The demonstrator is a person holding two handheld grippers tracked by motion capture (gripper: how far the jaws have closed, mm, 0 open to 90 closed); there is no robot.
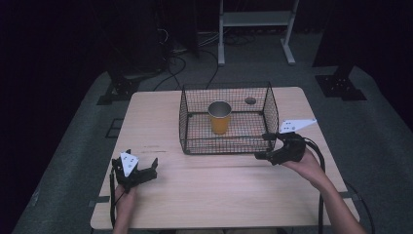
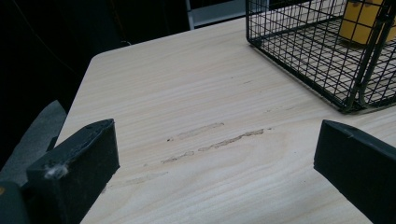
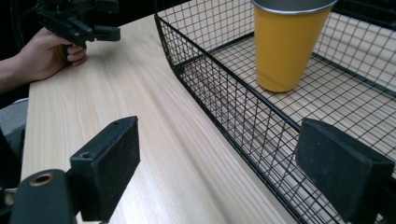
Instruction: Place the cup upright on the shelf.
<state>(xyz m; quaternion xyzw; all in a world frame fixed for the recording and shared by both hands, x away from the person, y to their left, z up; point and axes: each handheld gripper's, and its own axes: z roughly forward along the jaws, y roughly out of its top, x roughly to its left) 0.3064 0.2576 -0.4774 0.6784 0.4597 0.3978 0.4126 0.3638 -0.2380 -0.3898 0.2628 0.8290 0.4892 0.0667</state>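
pale wood, black wire, yellow
yellow cup (image 1: 219, 117) with silver rim; black grid-mesh basket (image 1: 228, 144); light wood-grain table (image 1: 156, 117).

Table (image 1: 160, 117), light wood. Wire basket (image 1: 227, 146) ahead of both grippers, upright orange cup (image 1: 219, 117) inside it. Right gripper (image 1: 263, 145): jaws apart, at the basket's near right corner; contact can't be judged. Left gripper (image 1: 137, 168): jaws apart, low over the bare wood, basket well ahead and to its right.

Dim room; grey floor (image 1: 375, 141); white rack (image 1: 255, 19).
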